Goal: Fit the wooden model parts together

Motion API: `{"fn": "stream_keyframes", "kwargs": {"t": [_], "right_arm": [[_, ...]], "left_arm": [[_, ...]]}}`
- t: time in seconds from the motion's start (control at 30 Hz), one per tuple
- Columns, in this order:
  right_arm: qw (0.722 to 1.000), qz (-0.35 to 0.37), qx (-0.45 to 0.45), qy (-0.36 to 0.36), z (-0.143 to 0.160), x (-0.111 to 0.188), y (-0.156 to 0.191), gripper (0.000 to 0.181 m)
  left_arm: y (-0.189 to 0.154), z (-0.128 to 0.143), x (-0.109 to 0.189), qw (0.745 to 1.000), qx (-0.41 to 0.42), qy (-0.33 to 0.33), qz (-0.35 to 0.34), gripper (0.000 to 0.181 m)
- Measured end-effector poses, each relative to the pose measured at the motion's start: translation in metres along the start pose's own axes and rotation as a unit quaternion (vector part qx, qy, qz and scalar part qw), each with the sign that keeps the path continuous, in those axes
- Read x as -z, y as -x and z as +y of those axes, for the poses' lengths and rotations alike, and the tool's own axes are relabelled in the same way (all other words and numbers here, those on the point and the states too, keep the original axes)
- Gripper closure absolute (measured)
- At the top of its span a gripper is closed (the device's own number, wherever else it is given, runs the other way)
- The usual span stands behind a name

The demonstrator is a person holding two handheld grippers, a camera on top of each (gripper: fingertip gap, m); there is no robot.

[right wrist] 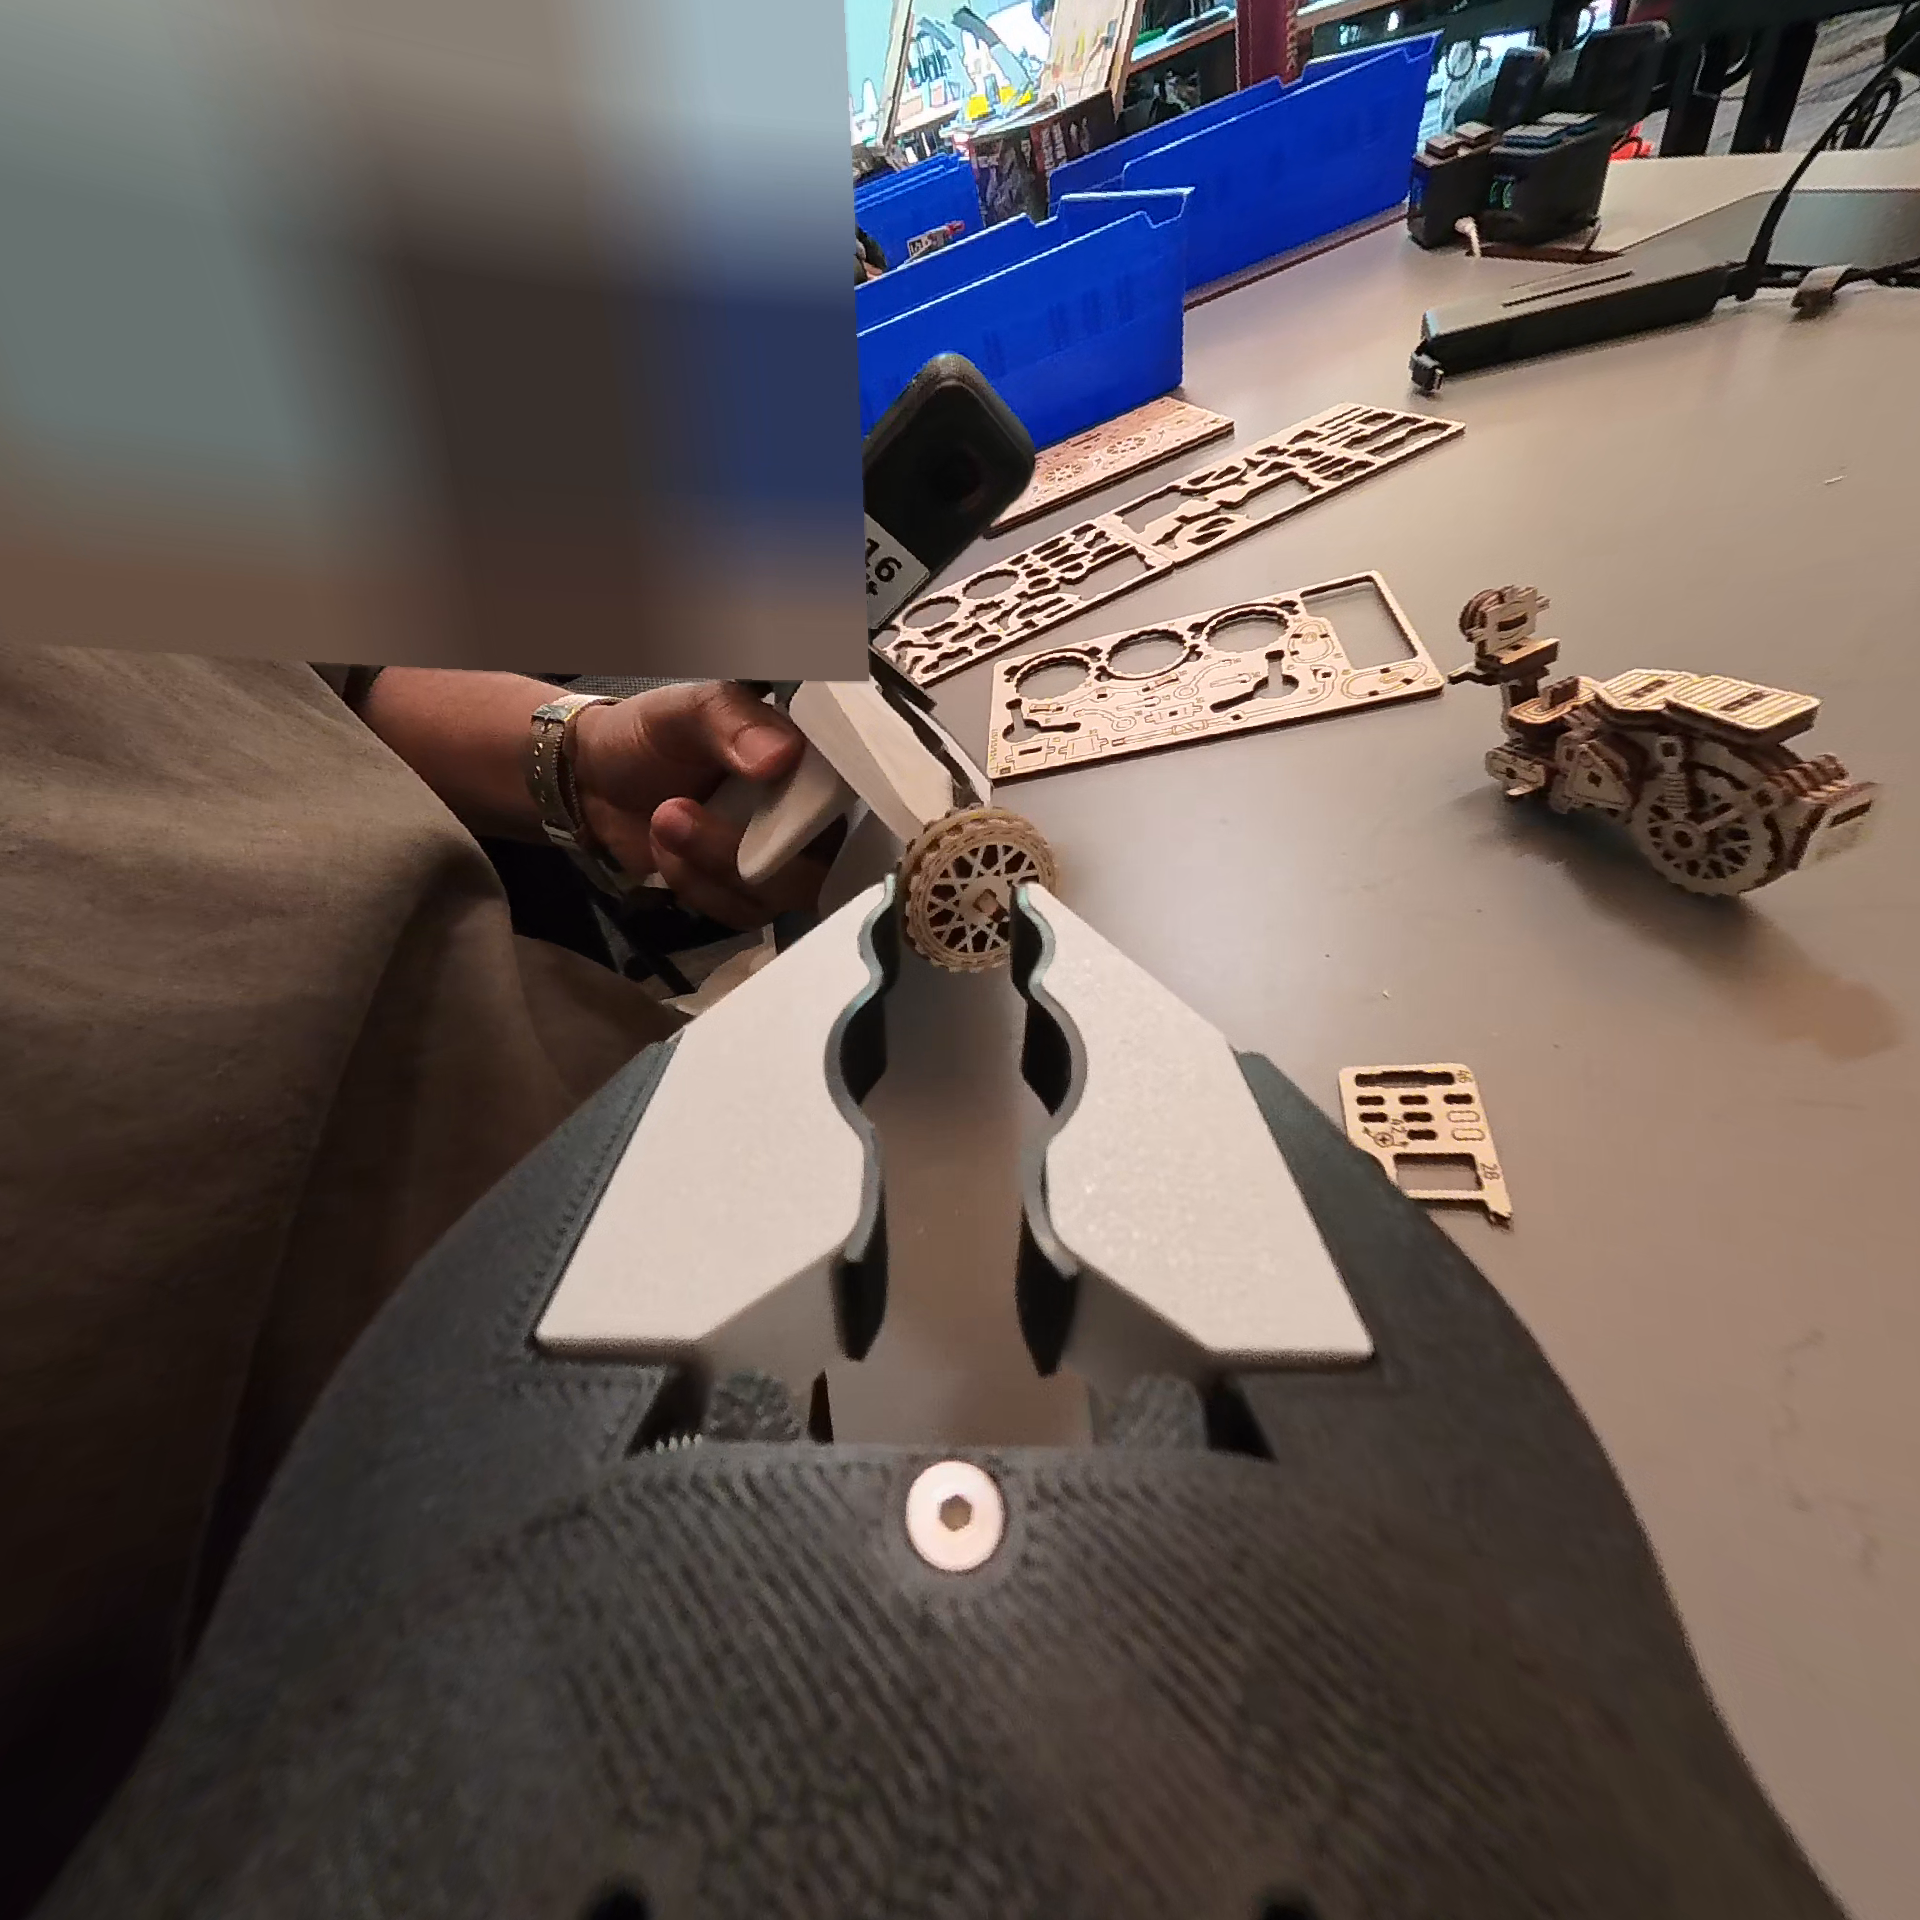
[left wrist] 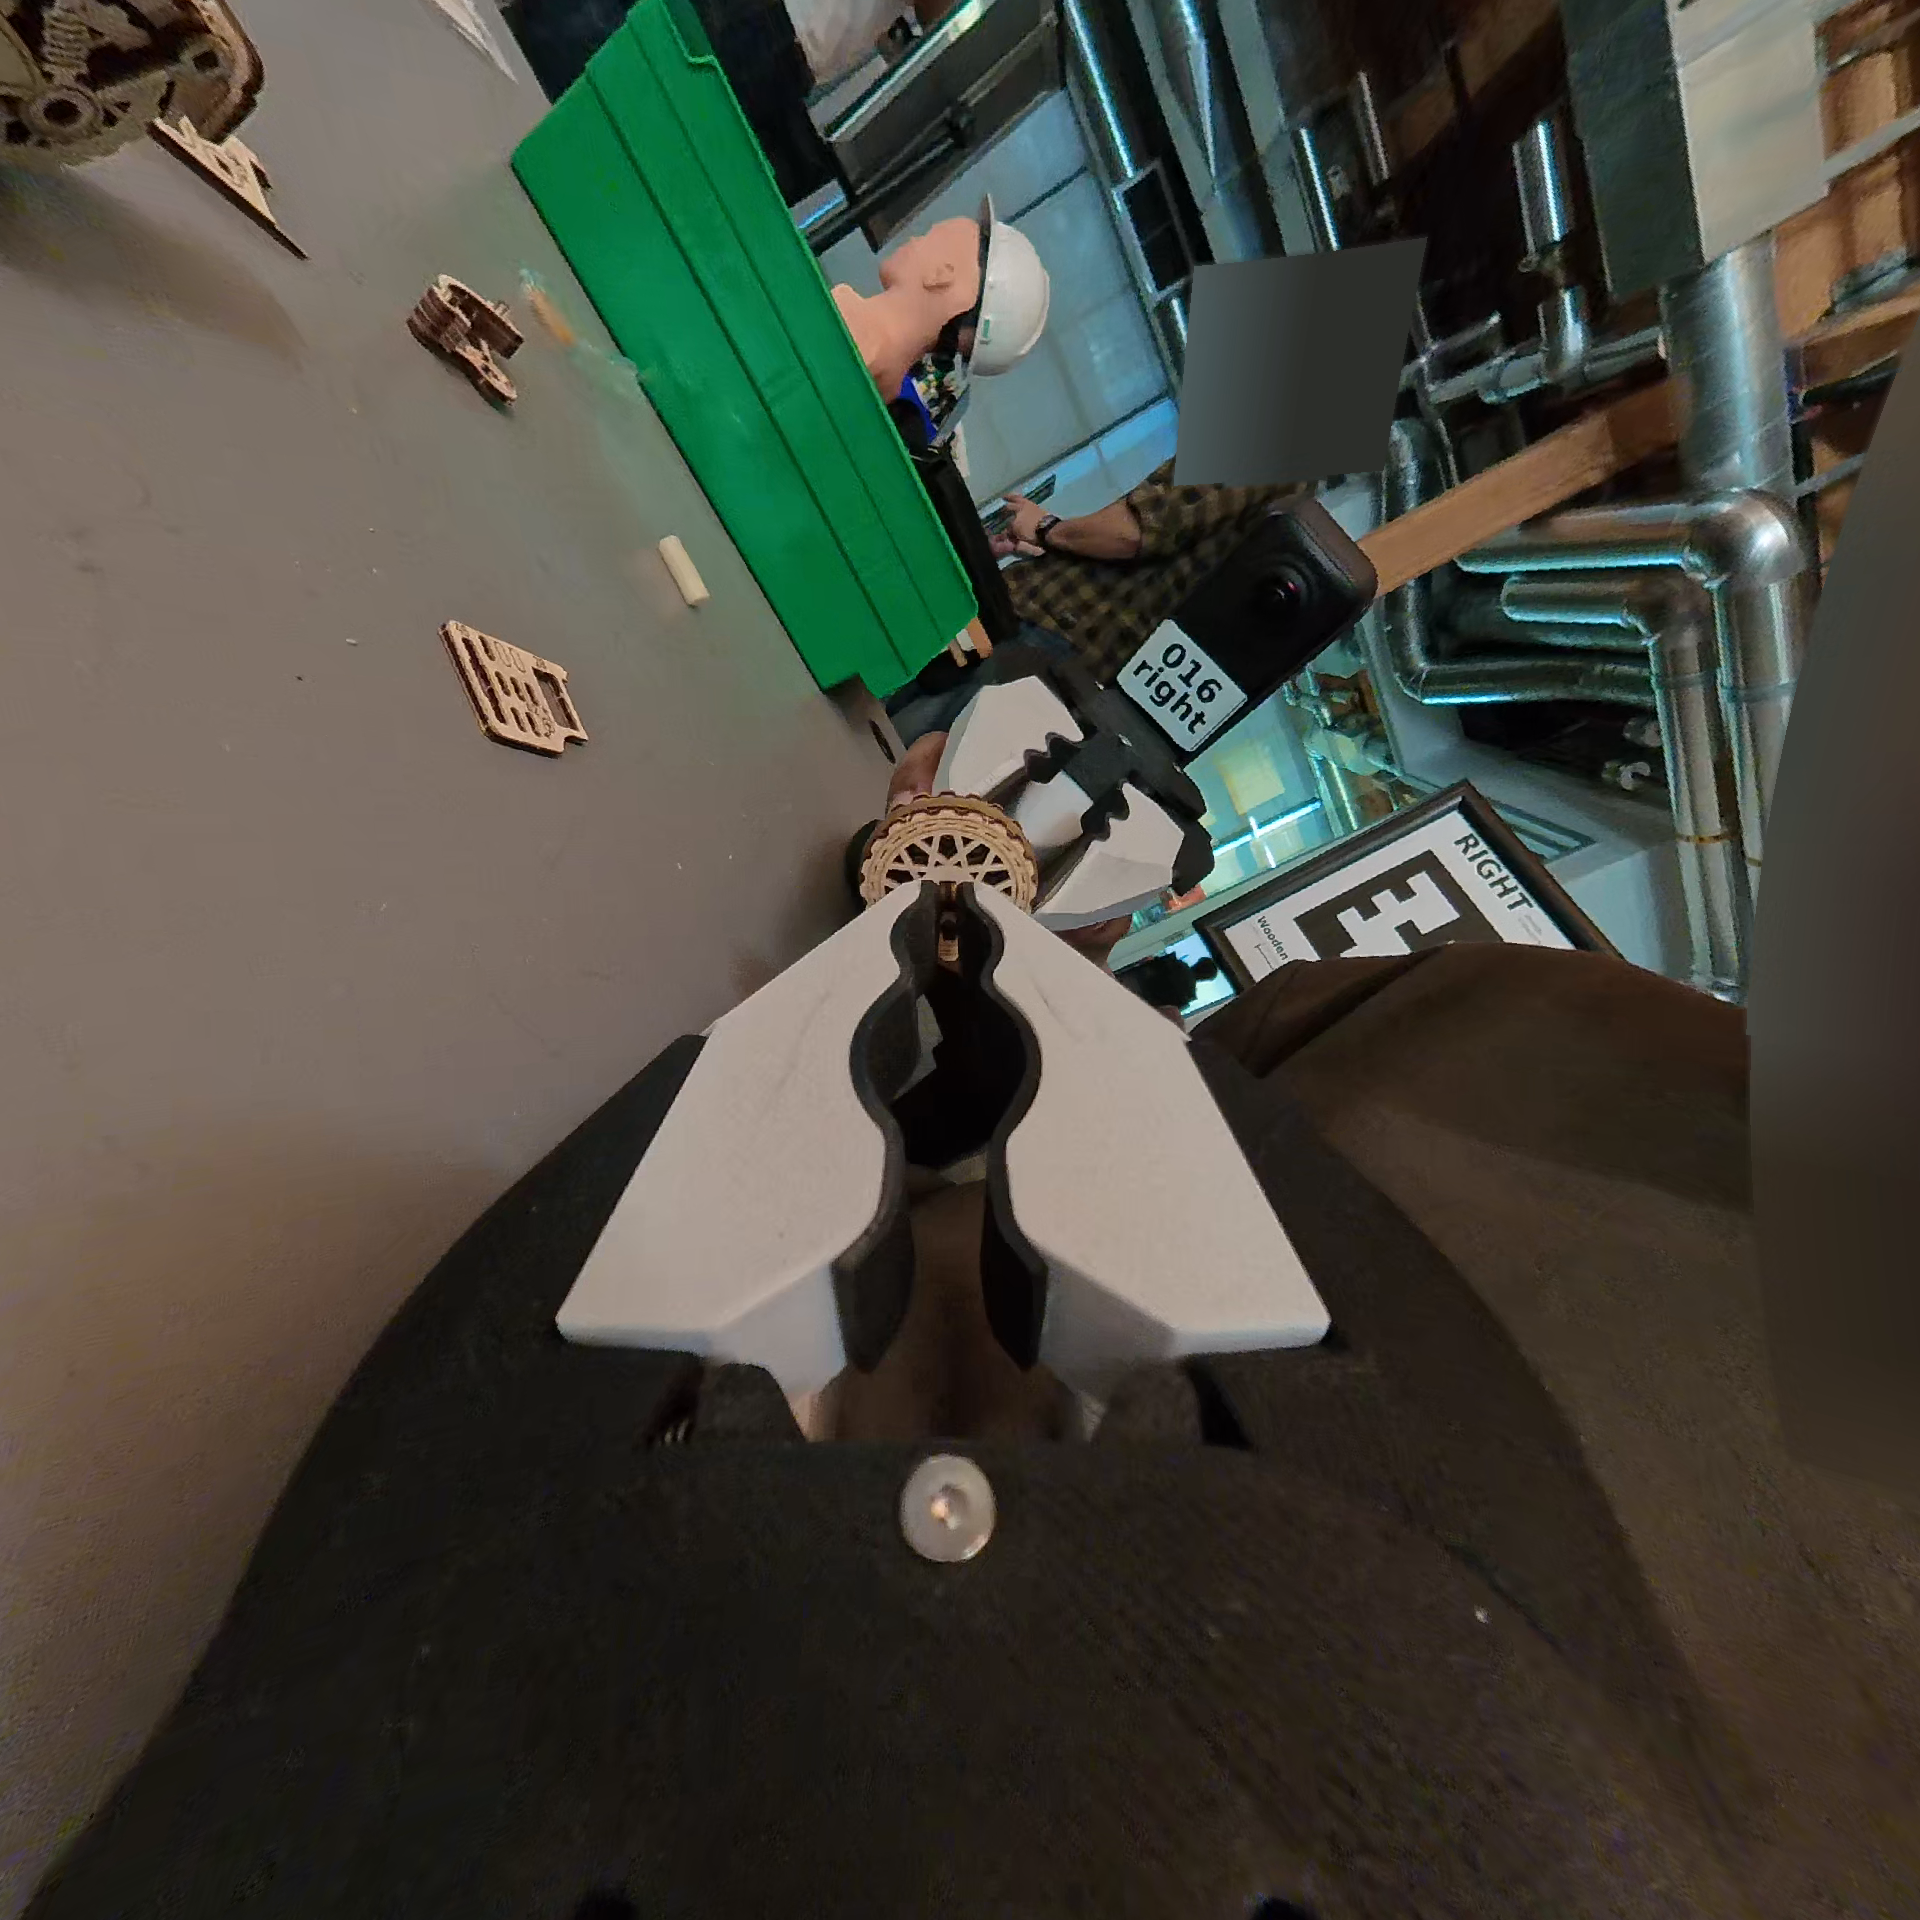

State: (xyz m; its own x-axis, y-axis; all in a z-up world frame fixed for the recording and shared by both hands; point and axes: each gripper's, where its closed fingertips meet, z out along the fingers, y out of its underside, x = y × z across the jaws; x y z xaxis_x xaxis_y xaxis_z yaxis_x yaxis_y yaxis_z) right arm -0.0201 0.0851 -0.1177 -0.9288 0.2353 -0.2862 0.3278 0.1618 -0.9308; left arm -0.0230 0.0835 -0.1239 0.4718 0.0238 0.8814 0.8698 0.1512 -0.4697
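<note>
Holding a small spoked wooden wheel (right wrist: 977,894) up in the air just off the near edge of the grey table (right wrist: 1351,935), the person works both tools at once. The right gripper (right wrist: 954,902) has its fingers pinching the wheel by its toothed rim. The left gripper (left wrist: 948,914) has its fingers nearly pressed together on a thin wooden pin (left wrist: 948,940) whose tip meets the wheel; from the left wrist view the pin looks aimed at the hub, though I cannot tell whether it has gone in.

Much looks done already: a largely built wooden motorcycle (right wrist: 1673,790) stands on the table to the right, its rear wheel on and its front fork bare. Punched-out part sheets (right wrist: 1216,686) lie beyond it, and a small leftover card (right wrist: 1423,1138) lies nearer. I judge what is left is seating the pin, then mounting this wheel on the fork.
</note>
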Motion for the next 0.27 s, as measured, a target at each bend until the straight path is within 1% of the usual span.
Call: {"fn": "stream_keyframes", "kwargs": {"t": [0.27], "right_arm": [[1.0, 0.0, -0.003, 0.001, 0.0005, -0.0004, -0.0002, 0.162]], "left_arm": [[0.0002, 0.0006, 0.0, 1.0, -0.008, 0.001, -0.005, 0.181]]}}
